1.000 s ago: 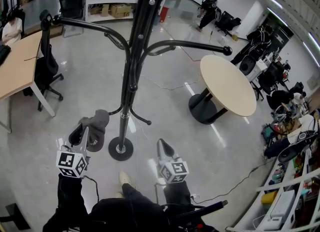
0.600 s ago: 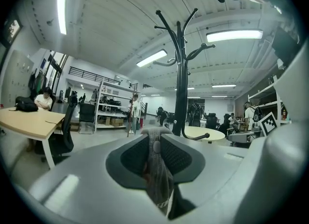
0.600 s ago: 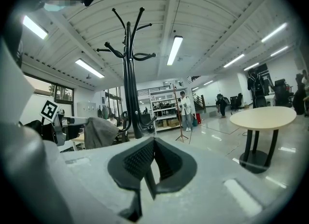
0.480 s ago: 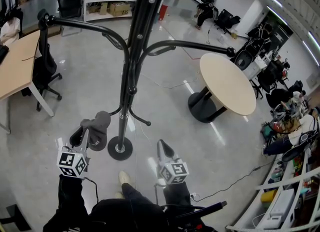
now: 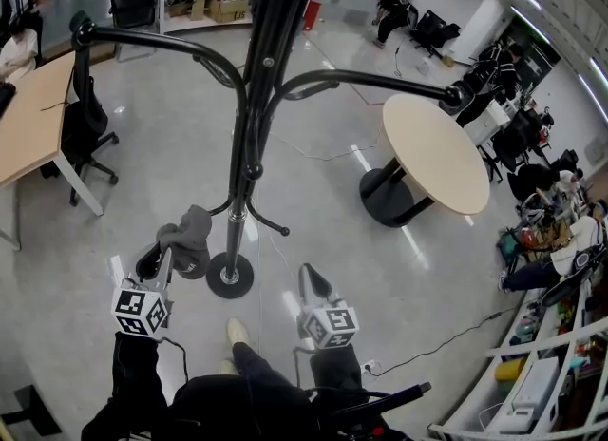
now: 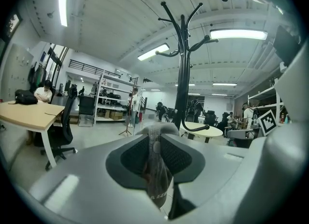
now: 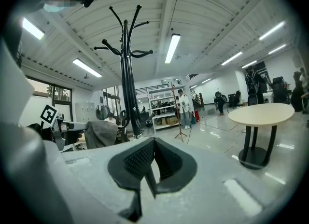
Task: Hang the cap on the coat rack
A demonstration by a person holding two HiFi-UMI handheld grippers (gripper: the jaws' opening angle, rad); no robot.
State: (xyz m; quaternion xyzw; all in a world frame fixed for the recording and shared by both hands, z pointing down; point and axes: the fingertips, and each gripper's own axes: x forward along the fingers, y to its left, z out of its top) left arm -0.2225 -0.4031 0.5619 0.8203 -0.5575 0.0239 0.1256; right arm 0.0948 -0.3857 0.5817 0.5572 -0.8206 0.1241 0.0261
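My left tool (image 5: 158,261), clamped on the cap (image 5: 187,235), has edged nearer the coat rack (image 5: 249,125), so I judge the lift comes next. My right tool (image 5: 310,278) is closed and empty.

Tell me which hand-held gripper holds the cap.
The left hand-held gripper: its jaws clamp the grey fabric cap; the right hand-held gripper is shut, empty.
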